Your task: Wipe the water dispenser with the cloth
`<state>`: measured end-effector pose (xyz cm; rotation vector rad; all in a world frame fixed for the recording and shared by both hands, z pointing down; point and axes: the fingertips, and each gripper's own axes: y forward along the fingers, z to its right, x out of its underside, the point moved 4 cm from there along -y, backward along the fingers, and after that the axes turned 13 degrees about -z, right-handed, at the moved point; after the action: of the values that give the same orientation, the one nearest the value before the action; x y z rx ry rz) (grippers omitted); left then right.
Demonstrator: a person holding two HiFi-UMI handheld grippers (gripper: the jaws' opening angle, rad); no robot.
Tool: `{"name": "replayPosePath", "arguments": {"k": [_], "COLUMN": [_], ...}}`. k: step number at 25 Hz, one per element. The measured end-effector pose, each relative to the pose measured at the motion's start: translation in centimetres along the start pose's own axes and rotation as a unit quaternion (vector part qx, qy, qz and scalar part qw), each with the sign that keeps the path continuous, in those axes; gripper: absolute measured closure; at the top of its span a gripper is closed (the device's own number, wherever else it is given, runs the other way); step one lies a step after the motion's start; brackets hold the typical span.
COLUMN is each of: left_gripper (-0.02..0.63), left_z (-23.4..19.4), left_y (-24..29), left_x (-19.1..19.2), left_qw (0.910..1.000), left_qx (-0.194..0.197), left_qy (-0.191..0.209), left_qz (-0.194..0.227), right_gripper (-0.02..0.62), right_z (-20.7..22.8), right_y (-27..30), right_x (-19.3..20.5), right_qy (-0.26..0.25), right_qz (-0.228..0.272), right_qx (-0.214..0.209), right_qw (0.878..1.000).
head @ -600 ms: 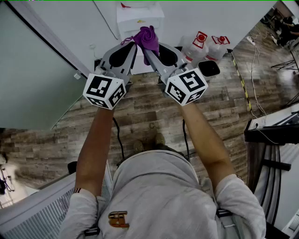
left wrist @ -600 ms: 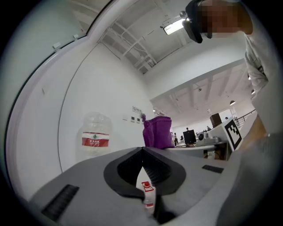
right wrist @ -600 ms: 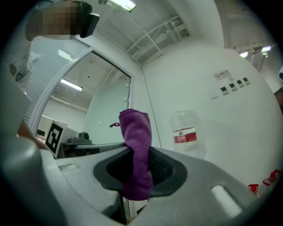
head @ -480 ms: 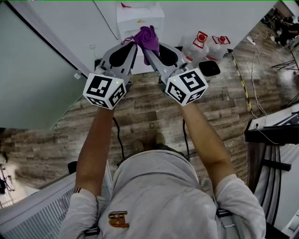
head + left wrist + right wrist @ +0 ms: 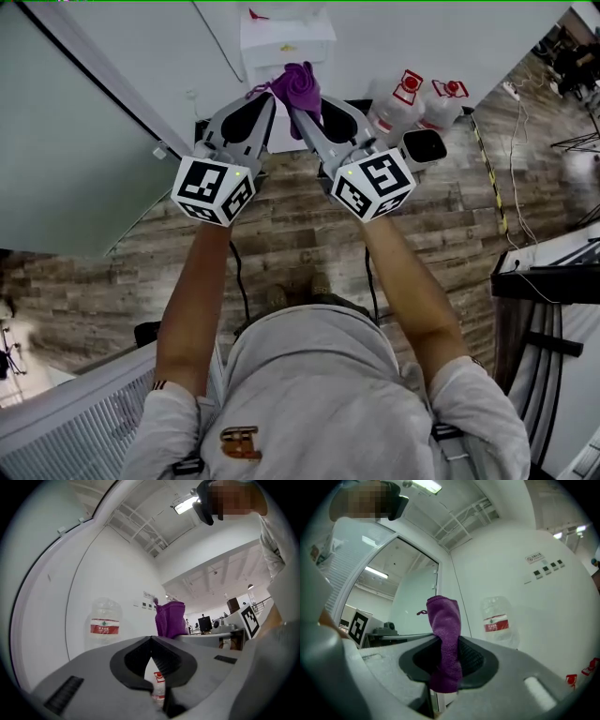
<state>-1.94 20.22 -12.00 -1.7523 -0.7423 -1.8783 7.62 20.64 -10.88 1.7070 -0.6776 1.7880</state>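
The purple cloth [image 5: 445, 639] is soft, light and limp, so it takes whatever shape the grip gives it. Right now it is pinched through its middle by my right hand-held gripper [image 5: 298, 105], whose jaws are clamped on it. A rounded bunch stands out past the tips and a shorter tail hangs behind them. I judge that bunch to be the useful part: it is thick enough to serve as a pad, and the hold sits far enough back that the hard jaws need not meet the surface. Being microfibre-like, it should drag rather than slide, so a firm pinch matters more than force.

From the head view the cloth sits just in front of the white water dispenser [image 5: 284, 39], which stands against the wall. I cannot tell whether the two touch. The dispenser's casing looks rigid and smooth, so light pressure ought to do.

My left hand-held gripper [image 5: 266, 101] is raised just beside the right one, its jaws closed together on nothing. Spare water bottles [image 5: 405, 92] stand on the wooden floor [image 5: 281, 225] to the right of the dispenser
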Motion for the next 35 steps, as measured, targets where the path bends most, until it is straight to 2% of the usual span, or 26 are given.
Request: {"name": "replayPosePath", "arguments": {"k": [10,18,26,35], "left_gripper": [0.607,0.607,0.607,0.607], "left_z": [0.4,-1.5,-5.8,-14.0], "left_y": [2.6,4.4,6.0,8.1], "left_x": [0.7,1.9,3.6,6.5], "left_qw": [0.9994,0.9980,0.9977,0.9984], "left_qx": [-0.035,-0.061,-0.064,-0.048], "left_qy": [0.005,0.000,-0.001,0.001], "left_qz": [-0.006,-0.018,-0.020,-0.029], "right_gripper": [0.494,0.494,0.494,0.494], "right_z": [2.5,4.9,6.0,7.1], "right_y": [-0.6,0.9,5.1,12.9], "right_x": [1.1,2.3,3.6,6.1], "right_qy": [-0.008,0.007,-0.003,0.000], "right_qz": [-0.001,-0.006,-0.012,-0.023], "right_qx": [-0.007,-0.008,0.001,0.038], "right_qw": [1.000,1.000,1.000,0.999]}}
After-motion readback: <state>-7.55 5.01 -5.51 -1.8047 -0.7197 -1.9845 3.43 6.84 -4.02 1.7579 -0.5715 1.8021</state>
